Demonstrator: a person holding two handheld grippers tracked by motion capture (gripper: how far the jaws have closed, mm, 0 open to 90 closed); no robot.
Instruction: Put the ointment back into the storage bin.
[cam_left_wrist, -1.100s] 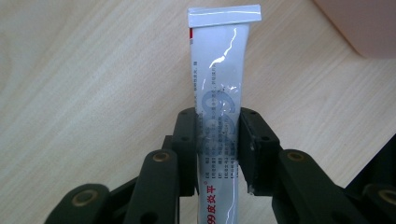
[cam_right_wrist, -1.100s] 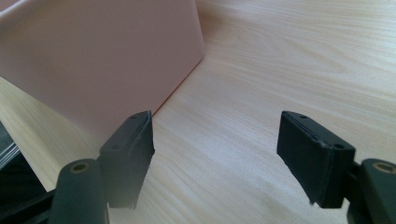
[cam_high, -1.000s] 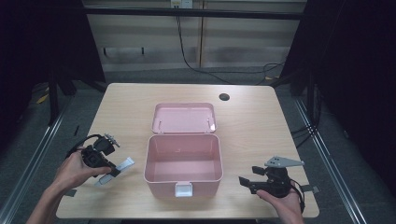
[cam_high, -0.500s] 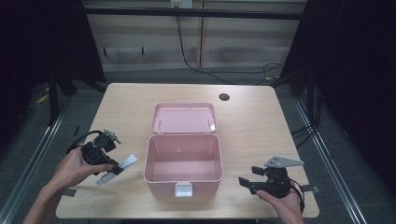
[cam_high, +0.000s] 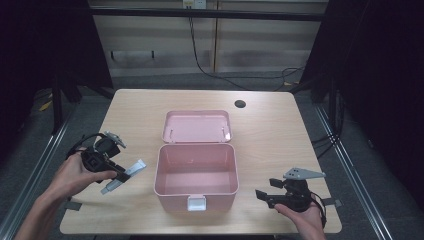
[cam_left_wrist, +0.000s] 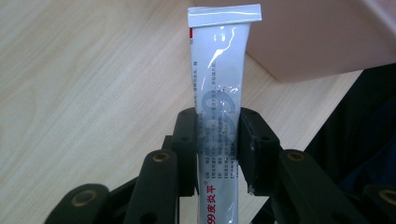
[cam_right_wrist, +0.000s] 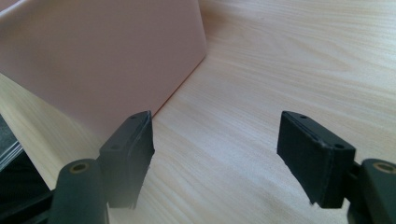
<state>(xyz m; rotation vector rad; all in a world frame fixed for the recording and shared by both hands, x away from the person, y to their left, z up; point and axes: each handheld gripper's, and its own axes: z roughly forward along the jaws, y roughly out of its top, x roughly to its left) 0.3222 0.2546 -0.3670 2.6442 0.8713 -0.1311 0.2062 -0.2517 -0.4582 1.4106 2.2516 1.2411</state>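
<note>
Light wooden table (cam_high: 280, 150) with an open pink box (cam_high: 196, 170) at its centre, lid back.

glossy tube (cam_left_wrist: 219, 93) (plastic), matt wooden table (cam_high: 280, 135)

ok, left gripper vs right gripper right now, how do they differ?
The left gripper is shut on a white tube; the right gripper is open with nothing between its fingers. In the high view the left gripper is held above the table left of the pink box, while the right gripper sits low near the box's right front corner. Both point toward the box.
</note>
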